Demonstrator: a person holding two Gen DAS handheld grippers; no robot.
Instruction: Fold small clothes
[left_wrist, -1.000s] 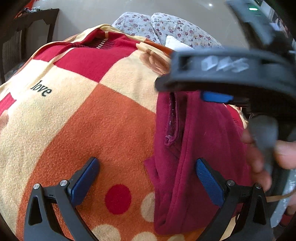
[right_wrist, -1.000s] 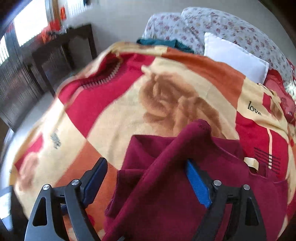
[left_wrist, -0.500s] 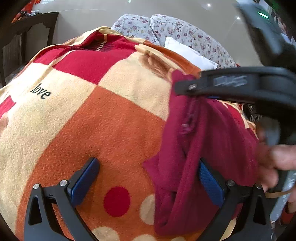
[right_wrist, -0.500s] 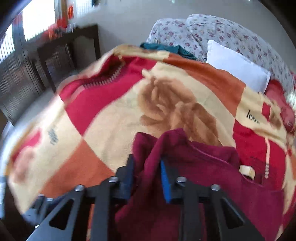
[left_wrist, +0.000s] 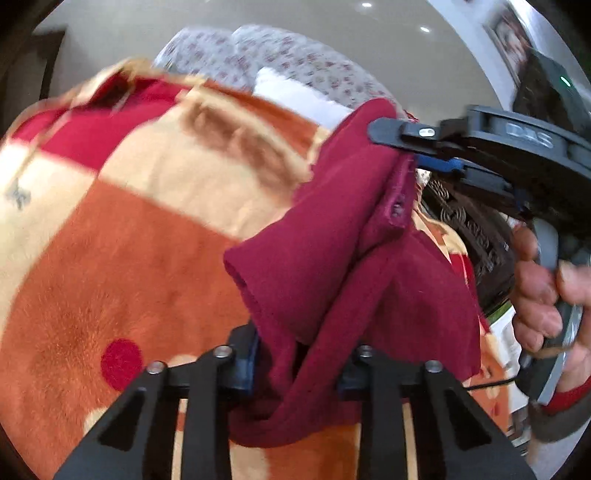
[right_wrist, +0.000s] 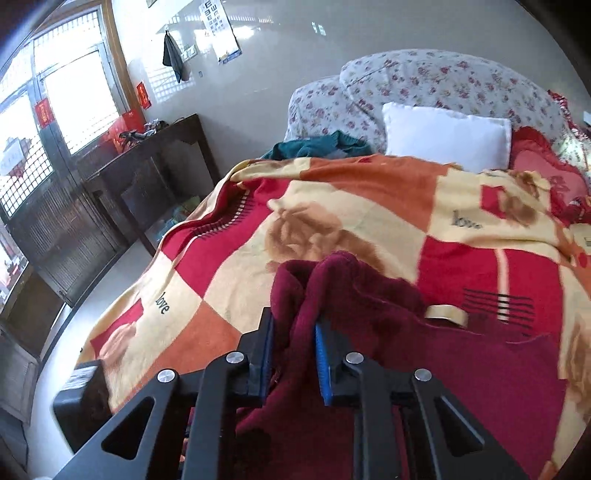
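A small maroon garment (left_wrist: 332, 258) hangs bunched between both grippers above the patterned blanket (left_wrist: 129, 240). My left gripper (left_wrist: 295, 354) is shut on its lower edge. My right gripper (right_wrist: 293, 339) is shut on another bunched edge of the garment (right_wrist: 406, 350), and it also shows in the left wrist view (left_wrist: 402, 147), lifted at the upper right and pinching the cloth. A beige label (right_wrist: 447, 314) shows on the garment lying on the blanket (right_wrist: 332, 229).
The bed carries floral pillows (right_wrist: 424, 85), a white pillow (right_wrist: 443, 136), a red cushion (right_wrist: 546, 170) and a teal cloth (right_wrist: 317, 147) at its far end. A dark wooden table (right_wrist: 147, 158) and cabinet stand left of the bed.
My left gripper closed on the garment's lower edge. My right gripper, shut on the cloth since half a second ago, lifted it up off the blanket. Both views tilted upward.
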